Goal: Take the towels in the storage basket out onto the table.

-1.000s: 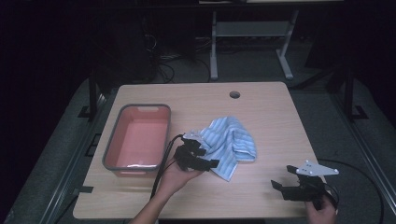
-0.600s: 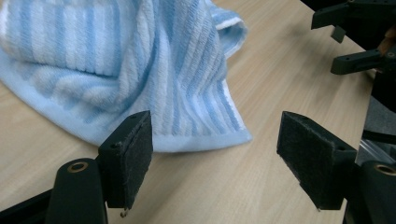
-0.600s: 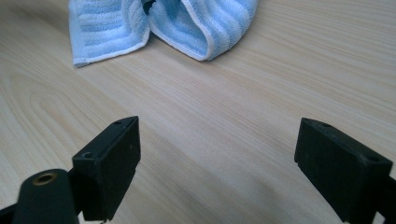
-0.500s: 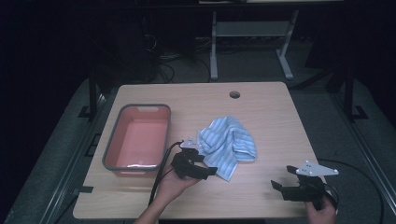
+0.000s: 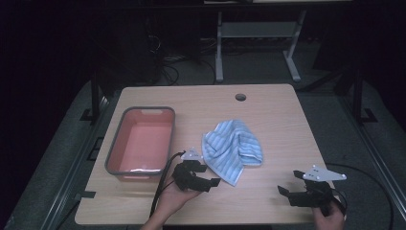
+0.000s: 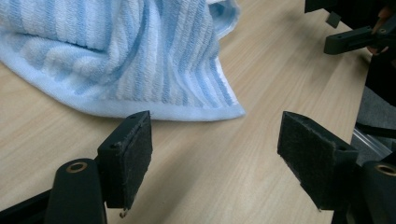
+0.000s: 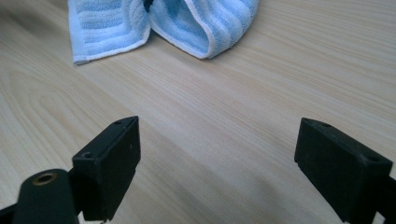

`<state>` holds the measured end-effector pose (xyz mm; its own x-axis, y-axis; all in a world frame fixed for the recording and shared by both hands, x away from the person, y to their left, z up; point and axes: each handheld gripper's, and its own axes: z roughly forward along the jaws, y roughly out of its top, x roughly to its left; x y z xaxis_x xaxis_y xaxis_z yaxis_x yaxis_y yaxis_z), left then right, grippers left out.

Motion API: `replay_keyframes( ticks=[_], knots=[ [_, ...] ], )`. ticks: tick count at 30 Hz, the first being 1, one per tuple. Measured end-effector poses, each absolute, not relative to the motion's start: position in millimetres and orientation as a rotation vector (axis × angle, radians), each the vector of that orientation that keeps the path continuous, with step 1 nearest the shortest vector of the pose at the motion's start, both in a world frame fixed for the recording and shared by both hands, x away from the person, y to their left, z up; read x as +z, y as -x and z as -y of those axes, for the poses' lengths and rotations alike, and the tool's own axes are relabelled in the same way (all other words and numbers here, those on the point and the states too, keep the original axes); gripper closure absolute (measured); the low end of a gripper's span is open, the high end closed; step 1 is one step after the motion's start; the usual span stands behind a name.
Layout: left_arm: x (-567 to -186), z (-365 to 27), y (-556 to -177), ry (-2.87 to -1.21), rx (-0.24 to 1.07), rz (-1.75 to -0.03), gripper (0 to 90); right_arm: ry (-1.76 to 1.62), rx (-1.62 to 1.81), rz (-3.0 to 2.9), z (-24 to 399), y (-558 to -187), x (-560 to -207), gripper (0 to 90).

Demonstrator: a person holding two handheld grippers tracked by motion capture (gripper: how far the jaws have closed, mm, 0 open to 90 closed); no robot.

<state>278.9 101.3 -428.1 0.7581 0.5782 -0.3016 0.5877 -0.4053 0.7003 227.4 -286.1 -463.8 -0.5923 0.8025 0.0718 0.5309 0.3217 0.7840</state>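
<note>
high view, left gripper [image 5: 214, 182] jaws apart, empty, just beside striped towel [image 5: 233, 149], right gripper [image 5: 286, 191] jaws apart, empty

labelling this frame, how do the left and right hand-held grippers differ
The left hand-held gripper sits right beside the striped towel, its jaws almost at the hem; the right hand-held gripper is well apart from it, near the table's front right corner. Both have their jaws open and hold nothing.
</note>
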Motion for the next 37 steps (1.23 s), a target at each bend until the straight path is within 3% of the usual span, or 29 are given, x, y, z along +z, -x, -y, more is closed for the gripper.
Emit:
replay_keyframes(
  ticks=[37],
  knots=[
    [-446,-126,-243,-2.124,0.06,-0.867,25.0,-1.156,1.163,-2.273,279,-220,-461,13.7]
  ],
)
